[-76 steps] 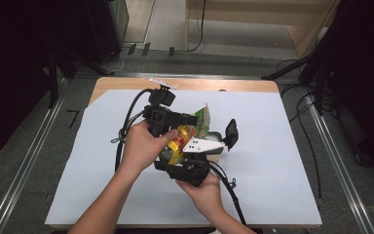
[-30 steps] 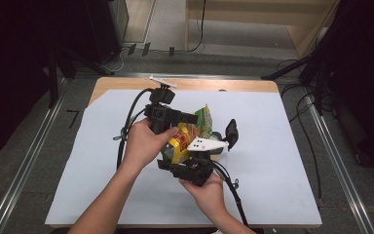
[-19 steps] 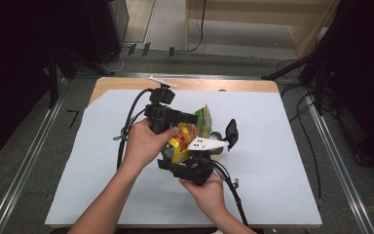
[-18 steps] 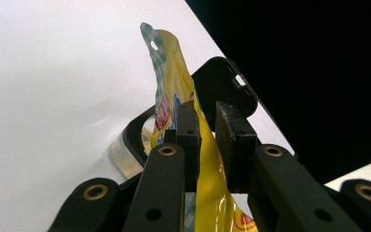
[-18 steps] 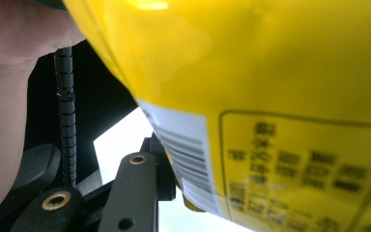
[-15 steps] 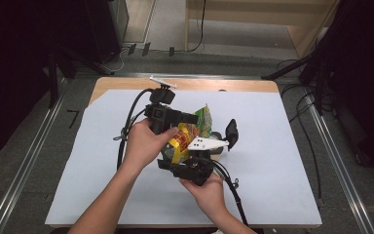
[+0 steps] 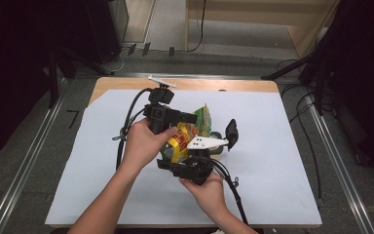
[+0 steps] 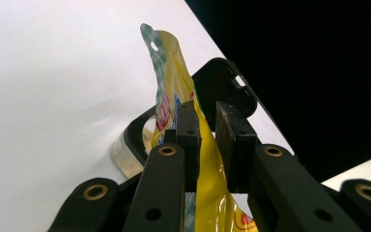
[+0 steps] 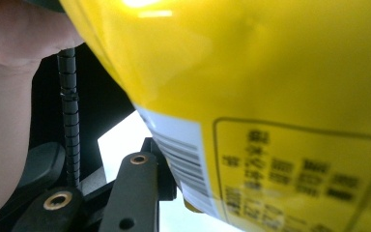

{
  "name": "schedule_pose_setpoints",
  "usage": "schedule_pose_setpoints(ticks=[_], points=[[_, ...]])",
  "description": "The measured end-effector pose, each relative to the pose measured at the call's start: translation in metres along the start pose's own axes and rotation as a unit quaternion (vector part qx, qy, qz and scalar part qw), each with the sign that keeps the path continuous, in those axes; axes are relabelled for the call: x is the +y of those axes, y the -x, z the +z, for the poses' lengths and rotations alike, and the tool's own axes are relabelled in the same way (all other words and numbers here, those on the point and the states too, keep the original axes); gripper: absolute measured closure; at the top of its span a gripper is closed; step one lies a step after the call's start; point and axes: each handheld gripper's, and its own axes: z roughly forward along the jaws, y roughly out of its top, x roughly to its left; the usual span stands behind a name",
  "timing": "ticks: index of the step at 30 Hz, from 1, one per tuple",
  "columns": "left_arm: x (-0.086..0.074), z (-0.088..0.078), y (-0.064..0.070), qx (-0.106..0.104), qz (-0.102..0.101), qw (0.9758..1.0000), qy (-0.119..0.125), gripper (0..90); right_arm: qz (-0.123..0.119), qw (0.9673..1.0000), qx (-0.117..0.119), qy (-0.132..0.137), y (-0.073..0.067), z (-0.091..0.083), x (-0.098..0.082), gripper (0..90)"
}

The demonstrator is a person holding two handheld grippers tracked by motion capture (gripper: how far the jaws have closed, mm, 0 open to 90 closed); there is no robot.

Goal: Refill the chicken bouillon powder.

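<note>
Yellow glossy plastic snack pouch (image 7: 187,134), printed red and green, stands on edge above the middle of the white paper-covered table (image 7: 282,170), long axis running from seven toward one o'clock. We see the left gripper (image 8: 206,130) clamped on its upper seam, coming in from ten o'clock. The right gripper (image 7: 187,163) sits at the pouch's six o'clock end; one jaw lies against the barcoded face, so it probably grips there, though the other jaw is hidden. Both hands are equally near, so any pull should run across that seam.
</note>
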Motion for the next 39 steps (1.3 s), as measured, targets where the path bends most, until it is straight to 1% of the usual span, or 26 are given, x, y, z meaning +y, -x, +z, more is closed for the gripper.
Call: schedule_pose_setpoints(ticks=[2, 13, 22, 24, 31, 33, 36, 39], points=[[-0.001, 0.0, -0.001, -0.002, -0.004, 1.0, 0.002, 80.8, 0.005, 1.0, 0.003, 0.001, 0.001, 0.001, -0.002, 68.5], [-0.001, 0.0, 0.002, -0.002, 0.002, 1.0, -0.001, 80.9, 0.003, 1.0, 0.001, 0.004, 0.001, 0.001, -0.004, 69.1], [-0.002, 0.002, 0.003, -0.003, 0.002, 1.0, -0.002, 81.5, 0.0, 1.0, -0.007, 0.004, 0.0, 0.001, -0.006, 69.8], [-0.002, 0.002, 0.004, -0.001, 0.004, 1.0, -0.002, 81.7, 0.005, 1.0, -0.004, 0.006, 0.0, 0.001, -0.007, 69.9], [-0.002, 0.001, 0.003, -0.002, 0.001, 1.0, 0.0, 81.9, 0.002, 1.0, -0.004, 0.006, 0.0, 0.001, -0.007, 69.9], [-0.002, 0.0, 0.005, -0.002, 0.003, 1.0, 0.004, 81.8, 0.003, 1.0, -0.002, 0.006, 0.0, 0.001, -0.006, 69.7], [-0.001, -0.003, 0.009, 0.003, 0.011, 0.9999, 0.007, 81.8, 0.002, 0.9999, 0.0, 0.012, -0.001, 0.001, -0.004, 69.4], [-0.001, -0.005, 0.011, 0.002, 0.013, 0.9999, 0.007, 81.9, -0.007, 0.9998, -0.004, 0.017, -0.003, 0.001, -0.003, 67.5]])
